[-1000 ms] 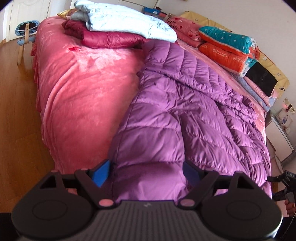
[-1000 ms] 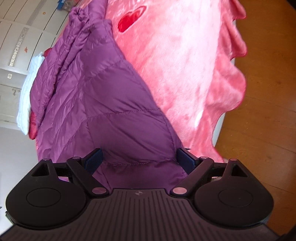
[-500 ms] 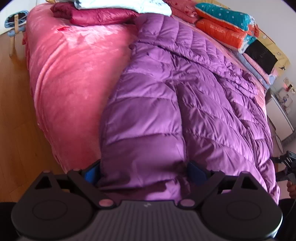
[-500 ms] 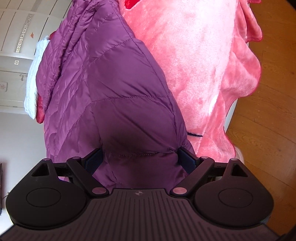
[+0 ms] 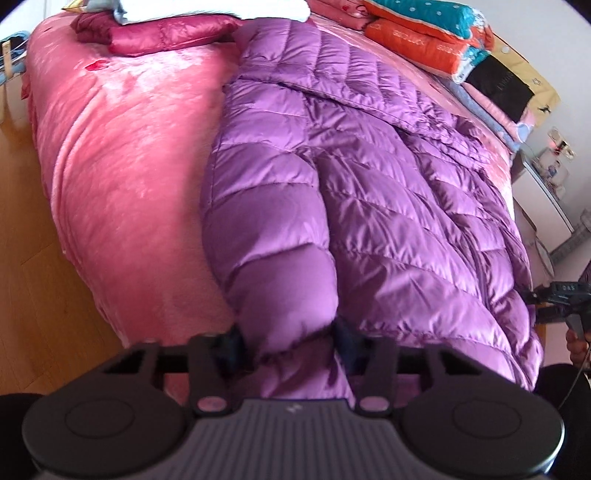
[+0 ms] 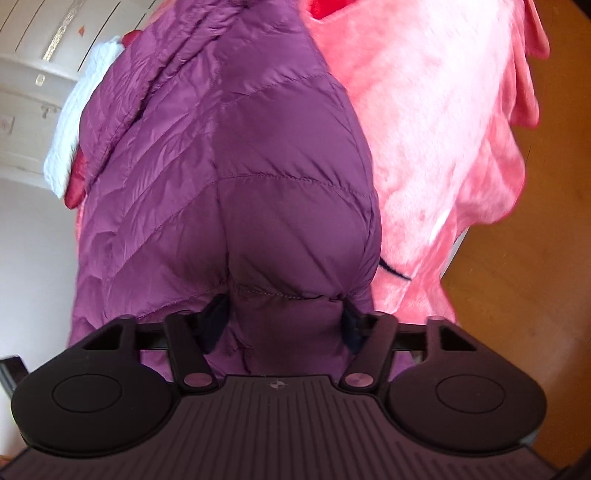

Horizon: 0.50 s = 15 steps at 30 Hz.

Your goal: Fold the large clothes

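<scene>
Lying lengthwise along a pink plush bedspread (image 5: 122, 177), the purple down coat (image 5: 369, 206) has its near hem bunched between both pairs of jaws. The left gripper (image 5: 291, 341) has just been closing, and its jaws now stand narrow, the dark pads pressing in from either side on a puffy fold of the coat's corner — the fabric bulges up above them and spills down onto the gripper's body. The right gripper (image 6: 286, 321) has also just been closing; its jaws are a little wider set, yet the pads dig into the quilted hem, which puckers along its stitched seam between them. Seen from the left wrist, the right gripper (image 5: 554, 299) sits at the coat's far hem corner, with part of a hand (image 5: 578, 341) behind it.

Beyond the coat's collar end lies a folded maroon jacket (image 5: 162, 33) with a pale folded garment (image 5: 221, 7) on top — touching the coat's upper edge. Stacked orange and teal bedding (image 5: 424, 33) lines the far side of the bed. Wooden floor (image 6: 517, 258) shows past the bedspread's wavy edge.
</scene>
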Motion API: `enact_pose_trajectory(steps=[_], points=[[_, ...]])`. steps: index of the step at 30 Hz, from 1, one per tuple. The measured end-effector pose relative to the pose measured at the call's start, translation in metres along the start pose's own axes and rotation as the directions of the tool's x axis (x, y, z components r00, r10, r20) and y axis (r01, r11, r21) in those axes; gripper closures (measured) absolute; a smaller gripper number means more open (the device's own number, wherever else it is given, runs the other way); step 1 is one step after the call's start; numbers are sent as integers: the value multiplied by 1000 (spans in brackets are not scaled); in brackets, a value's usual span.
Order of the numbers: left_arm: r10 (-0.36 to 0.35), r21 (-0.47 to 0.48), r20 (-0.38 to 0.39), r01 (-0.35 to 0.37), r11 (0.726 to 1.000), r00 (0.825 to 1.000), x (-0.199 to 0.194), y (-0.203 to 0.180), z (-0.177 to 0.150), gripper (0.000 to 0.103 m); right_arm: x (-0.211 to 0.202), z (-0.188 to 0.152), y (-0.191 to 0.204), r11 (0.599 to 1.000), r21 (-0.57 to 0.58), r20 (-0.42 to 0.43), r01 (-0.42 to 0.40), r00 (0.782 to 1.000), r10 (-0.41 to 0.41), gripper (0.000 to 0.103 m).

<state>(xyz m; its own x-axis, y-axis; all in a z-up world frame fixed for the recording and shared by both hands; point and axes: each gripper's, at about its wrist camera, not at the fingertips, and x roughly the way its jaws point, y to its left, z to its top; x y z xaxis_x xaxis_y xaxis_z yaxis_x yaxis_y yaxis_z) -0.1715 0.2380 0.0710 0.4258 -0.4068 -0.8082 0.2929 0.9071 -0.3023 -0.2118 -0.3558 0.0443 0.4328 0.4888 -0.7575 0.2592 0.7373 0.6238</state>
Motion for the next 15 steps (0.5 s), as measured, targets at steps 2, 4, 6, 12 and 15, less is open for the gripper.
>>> enact_pose_trajectory(steps=[2, 4, 6, 12, 15], points=[[-13, 14, -2, 13, 1000, 1000, 0, -3, 0, 74, -3, -2, 6, 999, -36, 10, 15, 1000, -15, 49], [-34, 14, -4, 34, 999, 999, -1, -4, 2, 81, -8, -5, 10, 999, -50, 23, 11, 1000, -10, 57], [-75, -11, -3, 75, 997, 997, -2, -2, 6, 85, -13, -6, 11, 999, -48, 43, -3, 999, 5, 64], [-201, -143, 34, 204, 969, 979, -10, 14, 18, 89, -29, -10, 16, 989, -9, 141, -149, 979, 149, 78], [-273, -210, 80, 284, 936, 959, -16, 21, 28, 89, -37, -6, 22, 967, 5, 205, -253, 947, 247, 81]])
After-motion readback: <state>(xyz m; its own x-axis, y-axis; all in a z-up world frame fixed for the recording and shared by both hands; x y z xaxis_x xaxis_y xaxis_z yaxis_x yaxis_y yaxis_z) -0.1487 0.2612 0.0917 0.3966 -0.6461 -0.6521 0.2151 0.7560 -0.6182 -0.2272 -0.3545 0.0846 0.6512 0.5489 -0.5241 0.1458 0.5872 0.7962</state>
